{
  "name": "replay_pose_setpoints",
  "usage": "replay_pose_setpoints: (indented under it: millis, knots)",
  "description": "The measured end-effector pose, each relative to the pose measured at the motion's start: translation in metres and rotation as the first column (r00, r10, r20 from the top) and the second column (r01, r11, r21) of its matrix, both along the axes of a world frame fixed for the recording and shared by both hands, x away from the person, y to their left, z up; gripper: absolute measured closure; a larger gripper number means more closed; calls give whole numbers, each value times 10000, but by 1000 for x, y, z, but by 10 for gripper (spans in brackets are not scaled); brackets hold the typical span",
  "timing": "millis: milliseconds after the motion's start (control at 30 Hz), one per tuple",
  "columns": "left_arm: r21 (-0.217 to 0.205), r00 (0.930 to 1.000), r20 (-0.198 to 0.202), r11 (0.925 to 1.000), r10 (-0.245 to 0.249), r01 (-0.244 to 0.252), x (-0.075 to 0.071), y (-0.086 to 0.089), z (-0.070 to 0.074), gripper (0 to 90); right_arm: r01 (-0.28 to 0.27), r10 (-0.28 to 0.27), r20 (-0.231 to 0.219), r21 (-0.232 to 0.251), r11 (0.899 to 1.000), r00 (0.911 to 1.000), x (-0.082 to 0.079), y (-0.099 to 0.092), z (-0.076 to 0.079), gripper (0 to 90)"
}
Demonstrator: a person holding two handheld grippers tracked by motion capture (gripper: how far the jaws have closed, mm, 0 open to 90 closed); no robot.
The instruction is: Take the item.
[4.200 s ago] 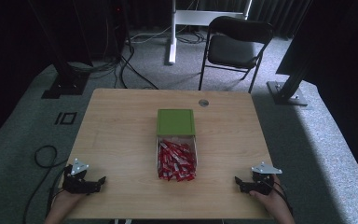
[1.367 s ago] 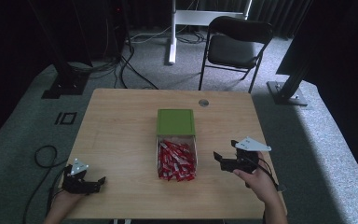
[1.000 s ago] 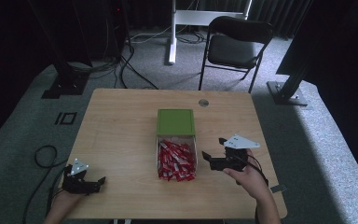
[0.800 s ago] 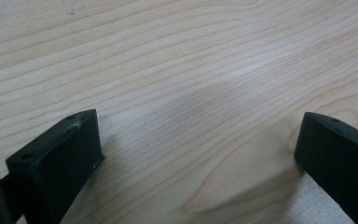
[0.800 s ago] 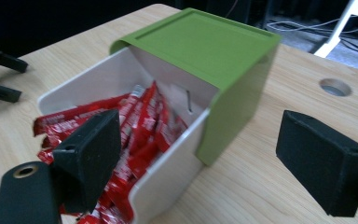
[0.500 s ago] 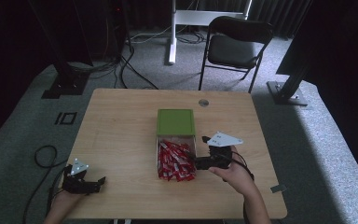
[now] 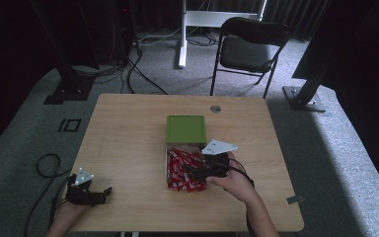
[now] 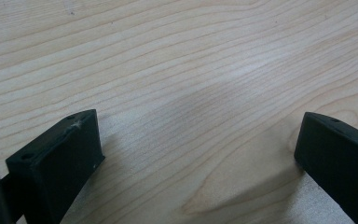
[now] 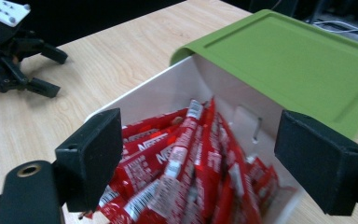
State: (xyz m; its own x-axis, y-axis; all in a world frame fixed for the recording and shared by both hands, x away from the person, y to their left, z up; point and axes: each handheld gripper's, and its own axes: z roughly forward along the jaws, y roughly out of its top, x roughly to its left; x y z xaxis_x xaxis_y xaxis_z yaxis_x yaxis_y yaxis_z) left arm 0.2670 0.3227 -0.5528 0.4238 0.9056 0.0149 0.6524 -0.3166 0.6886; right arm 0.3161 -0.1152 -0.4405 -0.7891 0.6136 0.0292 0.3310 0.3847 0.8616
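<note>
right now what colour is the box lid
Green lid, clearest in the right gripper view.

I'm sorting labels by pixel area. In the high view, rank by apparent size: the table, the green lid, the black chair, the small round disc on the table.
1. Table, largest by far.
2. Black chair, though it stands farther from the camera, so its true size is less sure.
3. Green lid.
4. Round disc, smallest.

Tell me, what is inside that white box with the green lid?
The white box holds a heap of red stick packets with white lettering. Its green lid is slid back over the far part, so whatever lies beneath the lid, or below the top packets, is covered.
</note>
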Motion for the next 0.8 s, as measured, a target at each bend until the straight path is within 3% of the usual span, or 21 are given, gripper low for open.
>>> replay_pose_setpoints:
  millis: [167,300,367,433,467,567,667,733,800]
  knots:
    - [-3,10000,-1,10000,0,0,0,0,0,14,-92,93,-68,98,9999,9999,2,10,-3,181]
    - [-2,10000,1,10000,2,-2,0,0,0,14,-97,97,-64,-90,9999,9999,3,19,-6,234]
    - [15,10000,5,10000,-8,8,0,0,0,14,-78,76,-82,-244,9997,9999,4,23,-8,280]
    - [11,10000,8,10000,-4,4,0,0,0,14,-194,184,-245,-397,9990,9995,5,26,-10,412]
    - [15,10000,5,10000,-7,7,0,0,0,14,-251,231,-393,-505,9984,9990,5,28,-11,422]
    - [19,10000,7,10000,-9,9,0,0,0,14,-155,139,-188,-886,9959,9997,7,32,-14,510]
    - [15,10000,6,10000,-10,10,0,0,0,14,-454,403,-694,-745,9962,9968,11,35,-17,564]
    - [24,10000,-1,10000,-19,19,0,0,0,14,-463,394,-632,-1118,9926,9972,13,38,-19,604]
    - [28,10000,-3,10000,-22,22,0,0,0,14,-306,215,-819,-1120,9932,9964,14,40,-21,638]
